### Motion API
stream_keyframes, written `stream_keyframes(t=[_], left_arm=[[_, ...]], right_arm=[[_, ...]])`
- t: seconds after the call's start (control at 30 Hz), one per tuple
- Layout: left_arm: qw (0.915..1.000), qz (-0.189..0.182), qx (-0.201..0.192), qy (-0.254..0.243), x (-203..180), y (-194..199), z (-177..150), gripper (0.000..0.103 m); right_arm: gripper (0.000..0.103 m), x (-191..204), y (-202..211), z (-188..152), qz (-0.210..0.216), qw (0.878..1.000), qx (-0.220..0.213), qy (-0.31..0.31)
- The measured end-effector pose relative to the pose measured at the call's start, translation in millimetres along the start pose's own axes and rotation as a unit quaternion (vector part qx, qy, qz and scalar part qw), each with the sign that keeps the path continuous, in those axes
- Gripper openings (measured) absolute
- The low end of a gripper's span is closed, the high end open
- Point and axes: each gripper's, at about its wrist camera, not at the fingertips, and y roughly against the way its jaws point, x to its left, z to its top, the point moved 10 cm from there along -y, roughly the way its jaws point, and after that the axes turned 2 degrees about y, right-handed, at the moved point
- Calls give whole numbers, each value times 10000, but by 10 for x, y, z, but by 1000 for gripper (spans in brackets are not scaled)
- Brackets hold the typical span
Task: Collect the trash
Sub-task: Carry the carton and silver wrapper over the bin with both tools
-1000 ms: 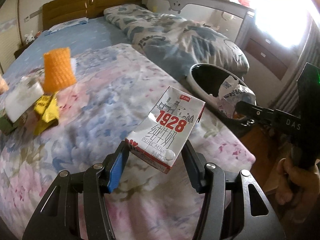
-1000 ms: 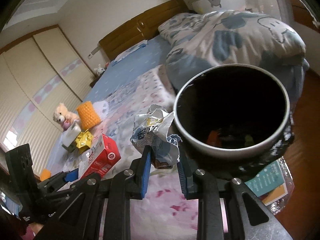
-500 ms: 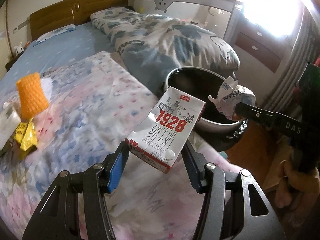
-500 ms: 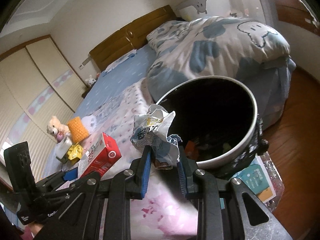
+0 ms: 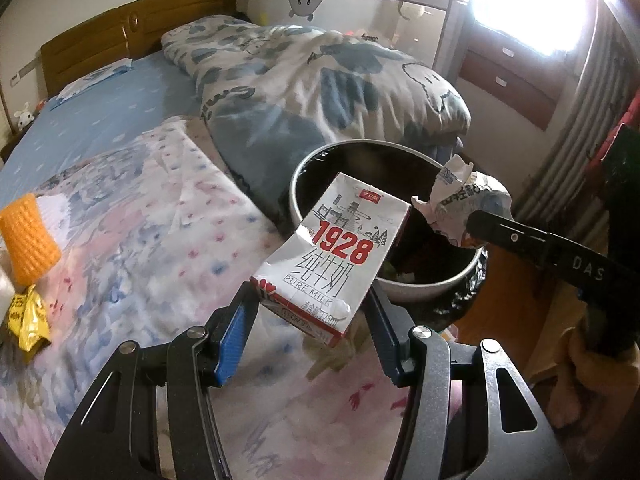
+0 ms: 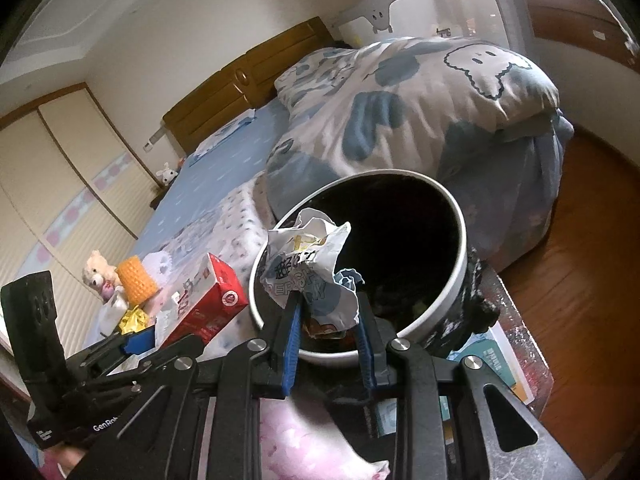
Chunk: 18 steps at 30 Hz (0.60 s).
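Note:
My left gripper (image 5: 310, 308) is shut on a red and white "1928" milk carton (image 5: 332, 256) and holds it in the air at the near rim of the black-lined trash bin (image 5: 308, 164). My right gripper (image 6: 328, 312) is shut on a crumpled white wrapper (image 6: 310, 264) and holds it over the bin's mouth (image 6: 460, 248). The wrapper also shows in the left wrist view (image 5: 464, 204), and the carton in the right wrist view (image 6: 208, 300). Some trash lies at the bin's bottom.
The bin stands beside a bed with a floral blanket (image 5: 140, 240) and a rolled blue-patterned duvet (image 5: 320, 80). An orange textured cup (image 5: 26, 240), a yellow wrapper (image 5: 28, 316) and a plush bear (image 6: 96, 272) lie on the bed. Wooden floor (image 6: 580, 260) lies to the right.
Both grippers have moved toward the bin with their loads. The wrapper now hangs over the bin's opening, and the carton has reached its rim.

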Motion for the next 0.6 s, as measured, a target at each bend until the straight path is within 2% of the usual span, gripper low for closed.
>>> stream_keyframes(t=[0.6], left_arm=[[9999, 21, 114, -105, -123, -271, 199, 54]], right_arm=[[25, -194, -151, 157, -56, 9999, 91, -63]])
